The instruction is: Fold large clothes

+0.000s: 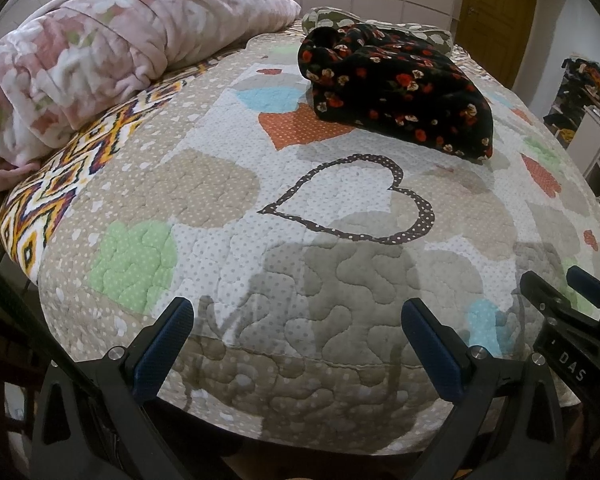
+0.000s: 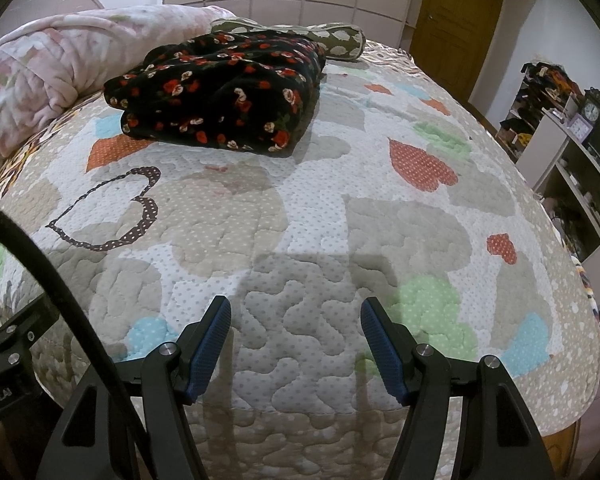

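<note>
A black garment with red and white flowers lies folded in a thick bundle on the far half of the bed; it also shows in the right wrist view. My left gripper is open and empty above the bed's near edge, well short of the garment. My right gripper is open and empty too, over the near edge. The right gripper shows at the right edge of the left wrist view.
The bed carries a quilted cover with heart patches. A rolled pink floral blanket lies at the far left, a green pillow behind the garment. Shelves with clutter stand to the right, a wooden door beyond.
</note>
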A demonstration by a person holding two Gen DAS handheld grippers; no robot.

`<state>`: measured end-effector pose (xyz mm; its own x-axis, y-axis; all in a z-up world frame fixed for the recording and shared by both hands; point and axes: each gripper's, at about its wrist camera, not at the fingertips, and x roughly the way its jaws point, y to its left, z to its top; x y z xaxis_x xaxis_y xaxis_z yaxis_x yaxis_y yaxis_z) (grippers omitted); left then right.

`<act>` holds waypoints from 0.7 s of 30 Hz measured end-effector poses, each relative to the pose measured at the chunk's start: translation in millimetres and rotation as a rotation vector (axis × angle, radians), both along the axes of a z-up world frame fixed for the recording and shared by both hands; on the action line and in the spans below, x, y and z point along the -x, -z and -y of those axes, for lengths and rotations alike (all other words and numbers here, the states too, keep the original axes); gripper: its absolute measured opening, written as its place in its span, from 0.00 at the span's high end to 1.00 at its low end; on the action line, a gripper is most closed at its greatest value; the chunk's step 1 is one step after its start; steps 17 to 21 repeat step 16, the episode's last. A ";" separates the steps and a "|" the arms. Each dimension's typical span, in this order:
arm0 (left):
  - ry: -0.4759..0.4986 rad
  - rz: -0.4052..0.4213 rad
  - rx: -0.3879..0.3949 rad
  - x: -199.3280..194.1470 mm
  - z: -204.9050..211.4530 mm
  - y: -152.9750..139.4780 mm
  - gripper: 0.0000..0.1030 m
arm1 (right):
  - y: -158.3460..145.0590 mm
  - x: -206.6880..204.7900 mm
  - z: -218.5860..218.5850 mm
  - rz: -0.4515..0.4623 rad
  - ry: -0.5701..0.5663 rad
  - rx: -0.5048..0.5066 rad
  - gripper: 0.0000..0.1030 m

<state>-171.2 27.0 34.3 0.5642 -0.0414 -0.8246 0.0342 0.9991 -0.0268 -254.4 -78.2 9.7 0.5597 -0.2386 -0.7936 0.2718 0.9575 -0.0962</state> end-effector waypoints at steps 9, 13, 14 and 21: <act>0.009 -0.005 0.005 -2.2 -1.0 1.0 0.00 | -3.9 3.3 2.8 0.017 -0.011 -0.004 0.31; 0.040 0.010 -0.013 -19.1 5.8 -6.0 0.00 | -5.6 -4.8 -0.3 0.016 -0.040 -0.006 0.31; 0.041 0.017 -0.017 -22.3 6.6 -8.5 0.00 | -6.3 -7.2 0.4 0.016 -0.046 -0.005 0.31; 0.043 0.032 -0.014 -28.5 7.4 -13.9 0.00 | -9.4 -13.0 -0.1 0.024 -0.056 0.001 0.31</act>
